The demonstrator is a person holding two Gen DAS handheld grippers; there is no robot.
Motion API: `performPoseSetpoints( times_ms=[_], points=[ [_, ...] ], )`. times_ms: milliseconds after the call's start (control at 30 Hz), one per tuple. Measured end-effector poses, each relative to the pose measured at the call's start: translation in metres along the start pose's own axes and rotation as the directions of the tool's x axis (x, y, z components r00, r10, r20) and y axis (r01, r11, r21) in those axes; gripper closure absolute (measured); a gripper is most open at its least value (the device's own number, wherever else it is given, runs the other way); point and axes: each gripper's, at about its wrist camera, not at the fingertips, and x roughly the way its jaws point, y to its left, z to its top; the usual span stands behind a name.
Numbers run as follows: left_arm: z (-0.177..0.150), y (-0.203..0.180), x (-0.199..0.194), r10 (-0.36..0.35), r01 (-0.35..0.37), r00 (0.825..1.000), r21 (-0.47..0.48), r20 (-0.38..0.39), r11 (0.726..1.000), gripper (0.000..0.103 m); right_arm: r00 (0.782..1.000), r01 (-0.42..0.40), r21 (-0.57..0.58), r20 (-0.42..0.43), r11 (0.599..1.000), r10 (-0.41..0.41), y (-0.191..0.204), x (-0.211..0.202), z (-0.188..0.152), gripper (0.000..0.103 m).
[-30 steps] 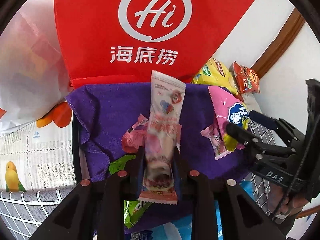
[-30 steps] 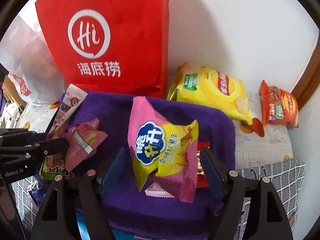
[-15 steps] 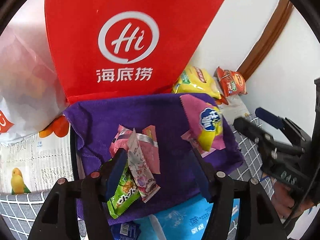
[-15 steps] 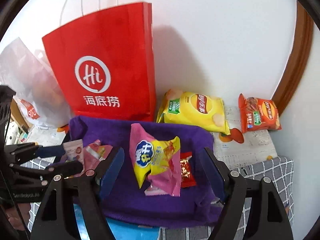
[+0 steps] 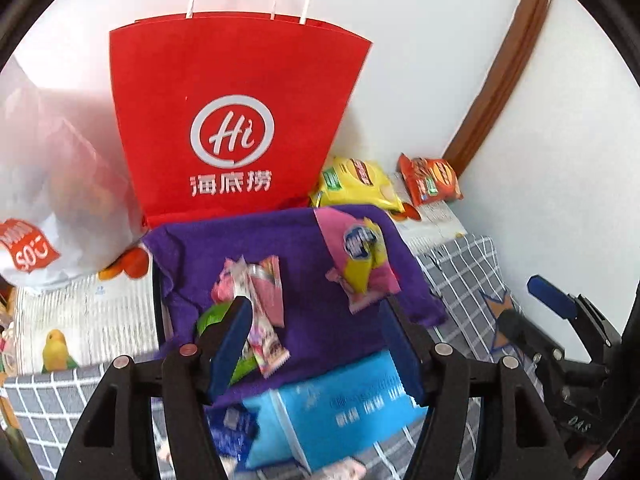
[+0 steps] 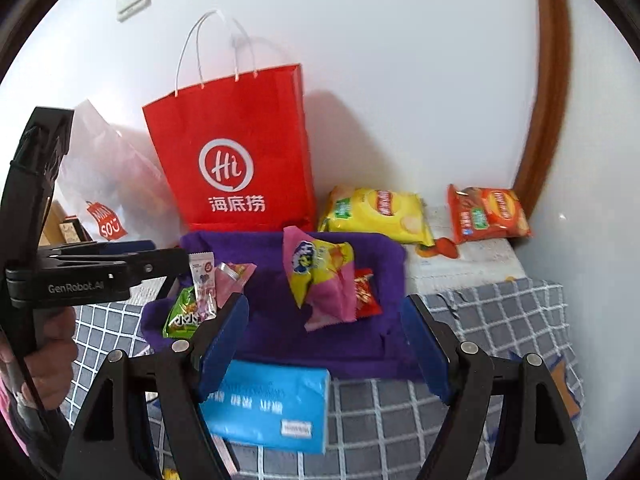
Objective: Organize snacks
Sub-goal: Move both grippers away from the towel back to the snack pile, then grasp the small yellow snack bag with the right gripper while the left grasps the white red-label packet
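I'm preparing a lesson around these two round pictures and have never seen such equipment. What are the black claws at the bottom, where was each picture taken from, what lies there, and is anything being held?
No robot is here: a person holds a two-finger clamp in each hand, and each clamp carries a wide-angle camera looking along its fingers. One picture looks out from the left gripper, the other from the right gripper. Each also shows its partner at the edge.

On the surface lies a purple cloth with small snacks: a pink-and-yellow packet and a cluster of pink and green sweets. Behind stand a red paper bag, a yellow crisp bag and an orange one. A blue pack lies in front.

Both grippers are open; neither is holding anything.
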Motion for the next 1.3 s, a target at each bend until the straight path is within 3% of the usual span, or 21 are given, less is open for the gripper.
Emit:
performPoseSetpoints(
  times_ms=[100, 233, 400, 767, 1033, 1300],
  points=[
    [-0.016, -0.002, -0.018, 0.017, -0.017, 1.0, 0.014, 0.007, 1.0, 0.039, 1.0, 0.001, 0.022, 0.009, 1.0, -0.001, -0.003, -0.015, -0.011, 0.025],
    [-0.041, 0.002, -0.038, 0.034, -0.034, 0.999, 0.003, 0.007, 0.999, 0.039, 0.997, -0.055, 0.057, -0.055, 0.997, 0.059, -0.001, -0.026, -0.039, 0.027],
    [-0.076, 0.014, -0.055, 0.064, -0.064, 0.998, -0.03, -0.003, 0.997, 0.039, 0.995, -0.043, 0.042, -0.085, 0.998, 0.047, 0.009, -0.031, -0.063, 0.028],
    [-0.145, 0.05, -0.061, 0.123, -0.13, 0.99, -0.123, -0.066, 0.984, 0.039, 0.977, -0.141, -0.003, -0.164, 0.99, 0.138, 0.049, -0.037, -0.131, 0.028],
    [-0.183, 0.083, -0.062, 0.151, -0.168, 0.984, -0.198, -0.097, 0.966, 0.039, 0.958, -0.206, -0.042, -0.213, 0.978, 0.193, 0.082, -0.027, -0.159, 0.028],
    [-0.212, 0.1, -0.057, 0.154, -0.181, 0.98, -0.237, -0.128, 0.954, 0.039, 0.945, -0.208, -0.092, -0.274, 0.974, 0.176, 0.109, -0.002, -0.184, 0.028]
  ],
)
